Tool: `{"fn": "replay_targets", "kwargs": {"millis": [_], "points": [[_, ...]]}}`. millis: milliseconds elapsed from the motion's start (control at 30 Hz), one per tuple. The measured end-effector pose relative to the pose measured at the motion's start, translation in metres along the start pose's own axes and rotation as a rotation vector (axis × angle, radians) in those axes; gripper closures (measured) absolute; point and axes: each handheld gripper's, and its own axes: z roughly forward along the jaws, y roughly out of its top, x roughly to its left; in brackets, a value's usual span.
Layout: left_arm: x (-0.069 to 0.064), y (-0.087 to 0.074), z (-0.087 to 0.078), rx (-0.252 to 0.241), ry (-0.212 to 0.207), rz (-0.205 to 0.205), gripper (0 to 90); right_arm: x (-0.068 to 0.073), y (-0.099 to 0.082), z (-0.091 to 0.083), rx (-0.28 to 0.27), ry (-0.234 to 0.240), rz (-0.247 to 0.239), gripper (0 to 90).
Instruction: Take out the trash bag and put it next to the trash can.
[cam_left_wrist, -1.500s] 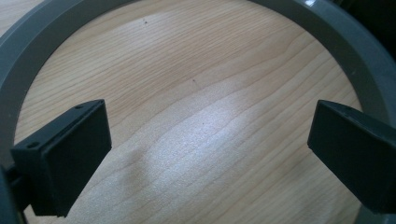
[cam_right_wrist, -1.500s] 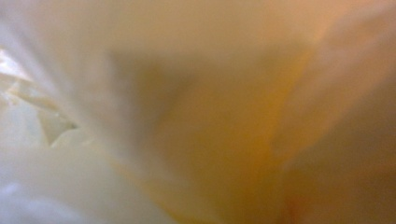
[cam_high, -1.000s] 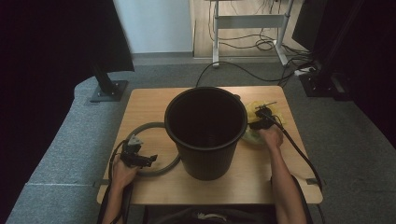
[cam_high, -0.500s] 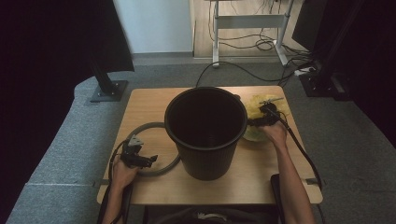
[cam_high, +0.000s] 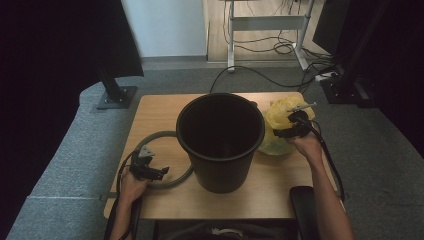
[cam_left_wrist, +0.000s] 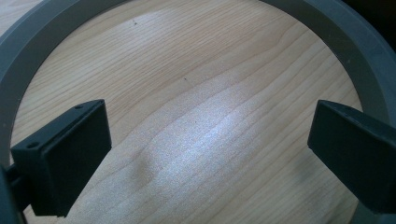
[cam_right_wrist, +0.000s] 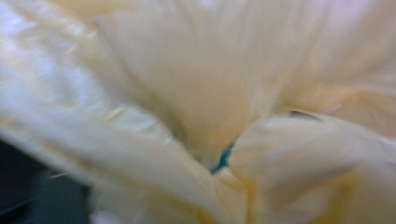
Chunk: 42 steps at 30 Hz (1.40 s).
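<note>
A big black bucket (cam_high: 220, 137) stands upright in the middle of the wooden table (cam_high: 155, 112). To its right a crumpled yellow plastic bag (cam_high: 277, 117) is bunched up off the table, with my right gripper (cam_high: 292, 125) sunk into its top. In the right gripper view the yellow bag (cam_right_wrist: 196, 93) film covers the jaws. They have just been closing, and the bag rises with them. My left gripper (cam_high: 150, 172) rests near the front left edge. Its jaws stand wide open over bare wood (cam_left_wrist: 205, 135), inside a grey ring (cam_left_wrist: 28, 42) that lies flat at the bucket's left (cam_high: 160, 136).
The bucket stands between my two hands. A black stand base (cam_high: 115, 95) sits on the floor beyond the table's left corner. Cables (cam_high: 280, 50) and a desk frame (cam_high: 270, 22) lie farther back. A dark pad (cam_high: 302, 200) is at the front right edge.
My right hand has risen and shifted away from me, and the yellow bag has bunched up higher with it. The left hand has stayed put.
</note>
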Motion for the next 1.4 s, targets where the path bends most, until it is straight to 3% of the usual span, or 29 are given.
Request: {"fn": "replay_targets", "kwargs": {"millis": [167, 333, 433, 533, 633, 800, 1000, 1400], "points": [[-0.001, 0.000, 0.000, 0.002, 0.003, 0.007, 0.0, 0.006, -0.011, -0.012, 0.024, 0.010, -0.038, 64.5], [-0.002, 0.000, 0.001, 0.010, 0.005, 0.011, 0.0, 0.006, -0.008, 0.010, 0.018, -0.038, -0.072, 68.0], [-0.002, 0.001, 0.002, 0.017, 0.009, 0.012, 0.0, 0.004, 0.001, 0.028, -0.007, -0.041, -0.048, 67.6], [-0.002, 0.001, 0.002, 0.019, 0.014, 0.014, 0.0, 0.001, 0.009, 0.042, -0.010, -0.054, -0.030, 65.1], [-0.002, 0.000, 0.002, 0.018, 0.016, 0.015, 0.0, -0.001, 0.012, 0.045, -0.029, -0.039, 0.007, 55.2], [-0.003, 0.001, 0.003, 0.025, 0.012, 0.020, 0.0, 0.001, 0.008, 0.035, -0.013, -0.069, -0.022, 15.8], [-0.003, 0.000, 0.002, 0.019, 0.012, 0.017, 0.0, 0.007, 0.002, 0.016, 0.000, -0.051, -0.050, 6.5], [-0.002, 0.001, 0.002, 0.018, 0.013, 0.015, 0.0, 0.015, -0.019, -0.015, -0.023, -0.015, -0.071, 6.1]]}}
